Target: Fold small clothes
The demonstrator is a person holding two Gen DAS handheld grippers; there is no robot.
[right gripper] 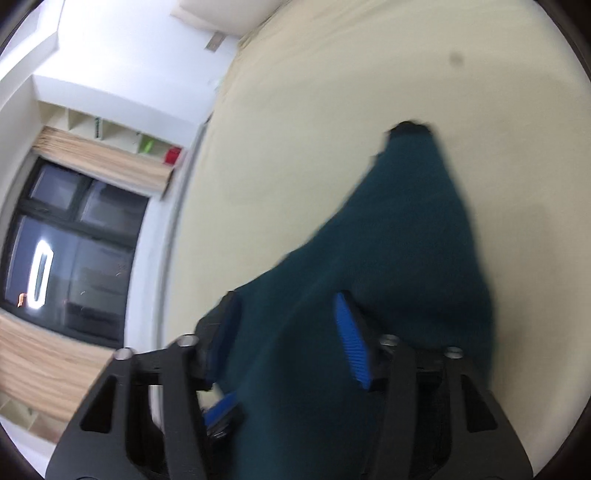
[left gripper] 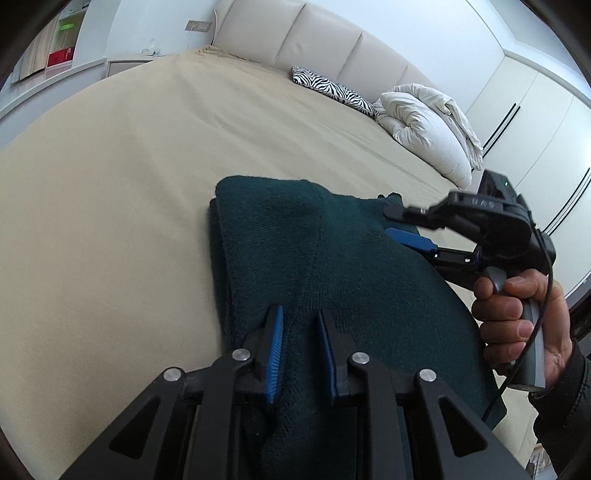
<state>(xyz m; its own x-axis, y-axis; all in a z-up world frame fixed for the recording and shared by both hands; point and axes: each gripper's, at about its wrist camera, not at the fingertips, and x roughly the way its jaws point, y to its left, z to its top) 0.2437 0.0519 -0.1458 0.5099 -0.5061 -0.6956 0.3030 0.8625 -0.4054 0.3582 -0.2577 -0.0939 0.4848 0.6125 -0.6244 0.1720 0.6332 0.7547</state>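
A dark green knitted garment (left gripper: 332, 266) lies folded on the beige bed sheet (left gripper: 129, 184). My left gripper (left gripper: 300, 325) sits at its near edge, blue pads a little apart with a ridge of the knit between them. My right gripper (left gripper: 397, 225), held by a hand, is at the garment's far right edge with jaws apart. In the blurred right wrist view the garment (right gripper: 406, 240) stretches away from my right gripper (right gripper: 288, 314), whose fingers stand wide apart with cloth between them.
A white duvet (left gripper: 424, 125) and a zebra-print pillow (left gripper: 332, 88) lie by the cream headboard (left gripper: 314, 33). White wardrobe doors (left gripper: 535, 122) stand to the right. A window (right gripper: 66, 251) and shelves (right gripper: 110, 136) are beyond the bed's edge.
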